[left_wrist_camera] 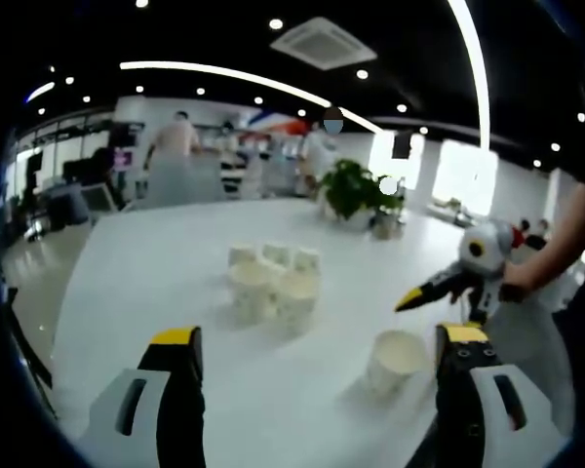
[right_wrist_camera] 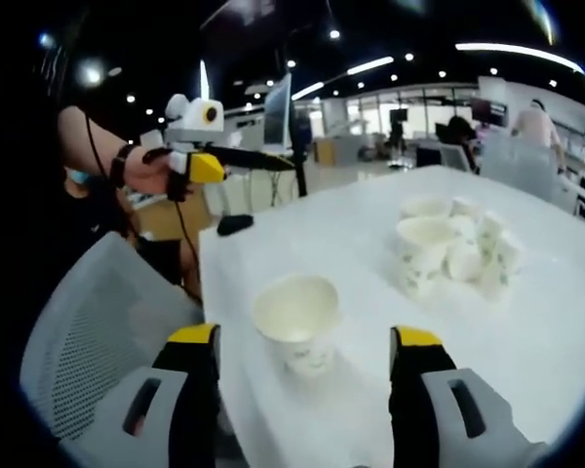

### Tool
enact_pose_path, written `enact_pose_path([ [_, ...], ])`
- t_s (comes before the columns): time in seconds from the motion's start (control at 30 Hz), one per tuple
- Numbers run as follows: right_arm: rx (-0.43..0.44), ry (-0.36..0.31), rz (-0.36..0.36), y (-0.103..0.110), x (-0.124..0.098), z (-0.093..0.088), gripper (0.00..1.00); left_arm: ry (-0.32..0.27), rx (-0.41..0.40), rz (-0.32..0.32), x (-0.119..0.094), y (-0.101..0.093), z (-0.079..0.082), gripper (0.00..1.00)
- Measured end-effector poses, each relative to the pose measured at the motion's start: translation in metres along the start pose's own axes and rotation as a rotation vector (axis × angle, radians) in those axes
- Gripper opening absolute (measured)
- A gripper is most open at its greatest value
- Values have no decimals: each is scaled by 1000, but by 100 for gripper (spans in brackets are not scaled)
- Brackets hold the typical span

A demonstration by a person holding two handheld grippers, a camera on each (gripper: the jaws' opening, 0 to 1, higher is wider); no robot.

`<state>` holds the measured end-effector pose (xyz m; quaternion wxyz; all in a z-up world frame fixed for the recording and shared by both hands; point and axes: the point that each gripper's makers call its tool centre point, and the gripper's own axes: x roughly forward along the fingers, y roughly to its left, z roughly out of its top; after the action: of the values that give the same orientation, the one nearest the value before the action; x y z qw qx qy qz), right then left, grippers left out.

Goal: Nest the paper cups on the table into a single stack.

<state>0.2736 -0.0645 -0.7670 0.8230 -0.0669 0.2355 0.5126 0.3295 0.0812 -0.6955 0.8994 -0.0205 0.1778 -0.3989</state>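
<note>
A cluster of several white paper cups (left_wrist_camera: pixel 273 283) stands on the white table (left_wrist_camera: pixel 156 292), some upright and some upside down. In the right gripper view the cluster (right_wrist_camera: pixel 453 249) is at the right. A single upright cup (left_wrist_camera: pixel 395 361) stands apart near the table edge. My left gripper (left_wrist_camera: pixel 319 341) is open above the table, short of the cluster, with the single cup just left of its right jaw. My right gripper (right_wrist_camera: pixel 304 336) is open, and the single cup (right_wrist_camera: pixel 297 317) stands between and just ahead of its jaws, untouched. The right gripper (left_wrist_camera: pixel 439 288) enters the left gripper view in a hand. The left gripper (right_wrist_camera: pixel 210 161) shows at the upper left of the right gripper view.
A grey mesh chair (right_wrist_camera: pixel 97 331) stands by the near table edge (right_wrist_camera: pixel 214 292). Potted plants (left_wrist_camera: pixel 356 190) sit at the table's far end. People stand in the background (left_wrist_camera: pixel 175 156). A small dark object (right_wrist_camera: pixel 234 224) lies at the table corner.
</note>
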Motion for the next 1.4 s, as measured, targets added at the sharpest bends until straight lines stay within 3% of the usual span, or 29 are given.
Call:
enact_pose_path([
  [0.17, 31, -37, -20, -6, -7, 5, 70, 0, 3, -2, 0, -1, 0, 100],
  [0.37, 17, -30, -34, -13, -13, 6, 70, -4, 3, -1, 0, 0, 3, 100],
  [1.07, 89, -130, -235, -67, -53, 22, 78, -1, 1, 2, 1, 2, 4, 100],
  [1.4, 85, -144, -271, -77, -57, 25, 84, -4, -4, 16, -2, 6, 3, 100],
])
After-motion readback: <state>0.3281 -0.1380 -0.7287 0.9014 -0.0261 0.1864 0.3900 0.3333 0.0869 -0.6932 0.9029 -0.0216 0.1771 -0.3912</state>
